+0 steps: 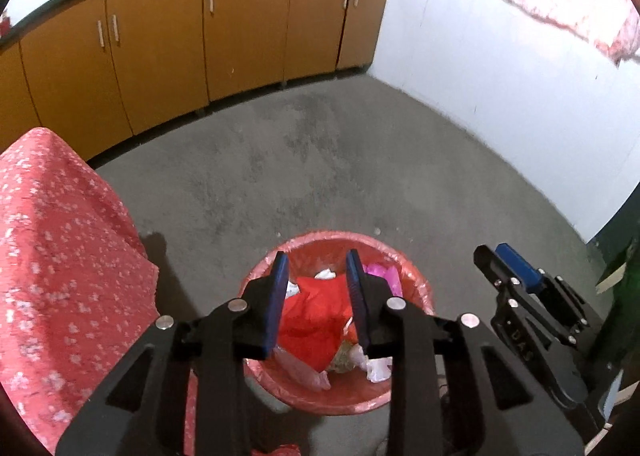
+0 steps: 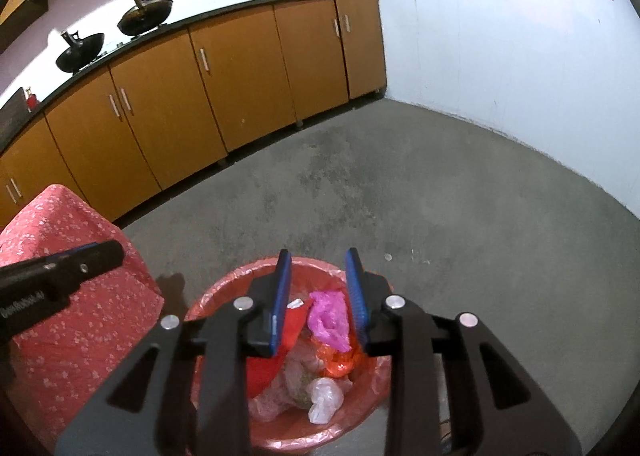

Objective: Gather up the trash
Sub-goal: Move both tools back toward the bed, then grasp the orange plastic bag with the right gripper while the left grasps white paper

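A round bin lined with a red plastic bag [image 1: 416,288] stands on the grey floor, also in the right wrist view [image 2: 208,300]. It holds trash: a red bag [image 1: 316,316], a pink bag [image 2: 328,316], an orange wrapper [image 2: 338,362] and crumpled clear plastic [image 2: 324,400]. My left gripper [image 1: 318,264] is open and empty above the bin. My right gripper [image 2: 318,262] is open and empty above the bin too; it shows at the right of the left wrist view [image 1: 500,260].
A table under a red flowered cloth [image 1: 60,256] stands just left of the bin. Orange cabinets [image 2: 240,83] with a dark counter and two woks [image 2: 144,17] line the far wall. A white wall [image 1: 500,75] is on the right. Bare grey floor [image 2: 400,207] lies beyond the bin.
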